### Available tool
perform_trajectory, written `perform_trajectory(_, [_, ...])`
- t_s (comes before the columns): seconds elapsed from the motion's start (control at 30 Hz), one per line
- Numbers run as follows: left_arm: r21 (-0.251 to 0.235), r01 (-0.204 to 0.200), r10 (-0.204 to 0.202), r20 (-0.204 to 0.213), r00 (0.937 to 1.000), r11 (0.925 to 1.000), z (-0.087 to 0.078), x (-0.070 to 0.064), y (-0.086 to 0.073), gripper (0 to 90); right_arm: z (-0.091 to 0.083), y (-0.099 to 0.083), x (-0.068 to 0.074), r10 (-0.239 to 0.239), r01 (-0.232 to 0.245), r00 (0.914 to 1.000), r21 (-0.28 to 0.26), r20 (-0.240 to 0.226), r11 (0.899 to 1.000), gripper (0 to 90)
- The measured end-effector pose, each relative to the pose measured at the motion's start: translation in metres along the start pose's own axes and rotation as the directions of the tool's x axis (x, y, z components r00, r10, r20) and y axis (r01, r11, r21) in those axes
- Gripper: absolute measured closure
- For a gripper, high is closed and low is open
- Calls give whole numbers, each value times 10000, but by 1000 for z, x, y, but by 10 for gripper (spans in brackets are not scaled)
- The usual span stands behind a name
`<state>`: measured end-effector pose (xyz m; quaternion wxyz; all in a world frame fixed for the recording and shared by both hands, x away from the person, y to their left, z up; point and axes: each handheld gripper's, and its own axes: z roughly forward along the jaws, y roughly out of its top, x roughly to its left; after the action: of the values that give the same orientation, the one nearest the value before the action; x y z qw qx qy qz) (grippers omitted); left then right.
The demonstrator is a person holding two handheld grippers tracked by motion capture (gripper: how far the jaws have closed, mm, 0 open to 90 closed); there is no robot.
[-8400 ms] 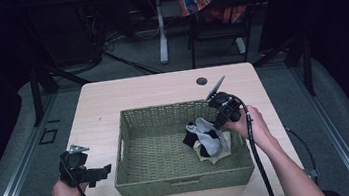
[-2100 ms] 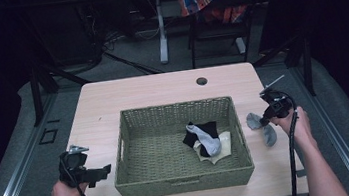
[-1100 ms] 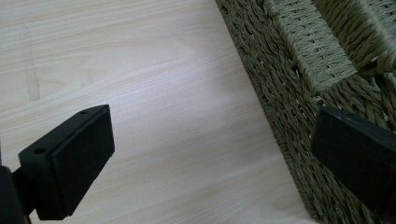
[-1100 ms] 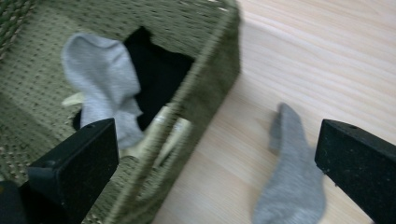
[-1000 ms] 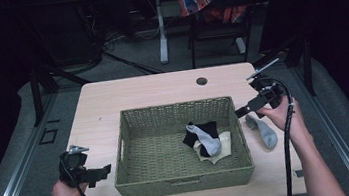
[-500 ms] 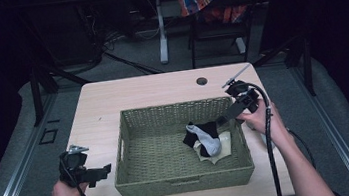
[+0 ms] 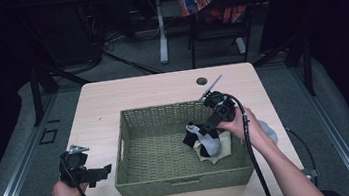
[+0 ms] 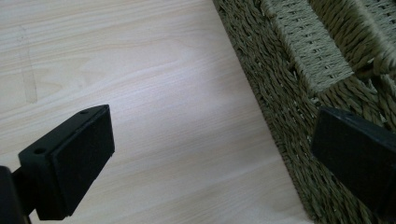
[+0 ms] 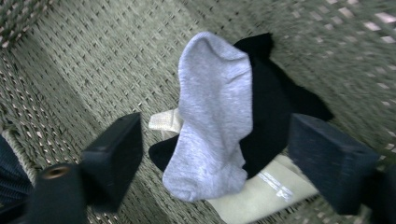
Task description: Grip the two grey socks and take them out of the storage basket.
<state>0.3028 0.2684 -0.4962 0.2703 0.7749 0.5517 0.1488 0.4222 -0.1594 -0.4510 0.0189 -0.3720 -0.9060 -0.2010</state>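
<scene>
Three socks piled in the basket w/ the right gripper hanging right over them. Looks like the job is pulling socks out of the basket one at a time; one grey sock already lies on the table just outside the basket's right wall, half hidden behind the right hand.

Right gripper view: jaws wide apart, nothing between the pads, and the light grey sock sits dead centre in the gap. It's draped on top of a black sock, and both lie on a cream sock. The pile is in the basket's right half, close to the right wall.

Key bit imo: the grey sock's long axis runs away from the camera, toe end near, cuff end far, so it lies roughly crosswise to the line between the two jaws. Closing should pinch it across its narrow width, which is what you want. It's straight ahead of the jaws, so prob just a short drop. Risk is snagging the black sock underneath too.

Left gripper is parked outside the basket's left wall, low over the table, jaws apart and empty. Right hand is way nearer, so it's the right's grab.
</scene>
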Motion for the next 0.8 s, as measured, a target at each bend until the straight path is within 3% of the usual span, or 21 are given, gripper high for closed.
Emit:
perform_trajectory(0.07, [8,-2,2,-14,10000,10000,0,0,0,0,3,1,1,9,-9,10000,104,10,9999,243])
perform_trajectory(0.17, [28,-7,7,5,10000,10000,0,0,0,0,13,2,4,-19,18,10000,270,59,9996,357])
perform_trajectory(0.2, [37,-9,9,0,10000,10000,0,0,0,0,17,4,6,-162,157,9998,555,78,9983,414])
perform_trajectory(0.4, [48,-16,16,-23,10000,10000,0,0,0,0,32,4,12,-301,268,9989,894,358,9956,514])
perform_trajectory(0.47, [64,-18,18,-20,10000,10000,0,0,0,0,32,5,12,-371,316,9981,1064,501,9938,537])
perform_trajectory(0.53, [80,-25,26,-25,10000,10000,0,0,0,0,35,5,12,-244,152,9973,1301,694,9914,611])
perform_trajectory(0.7, [95,11,-10,-27,10000,10000,1,0,0,0,38,4,11,-170,74,9978,1492,636,9888,816])
perform_trajectory(0.73, [79,-11,12,-33,10000,10000,1,0,0,0,39,3,12,-2,-82,9979,1314,642,9913,835])
perform_trajectory(0.8, [45,-21,21,-56,10000,10000,1,-1,1,0,36,3,10,-208,102,9972,1455,713,9893,855])
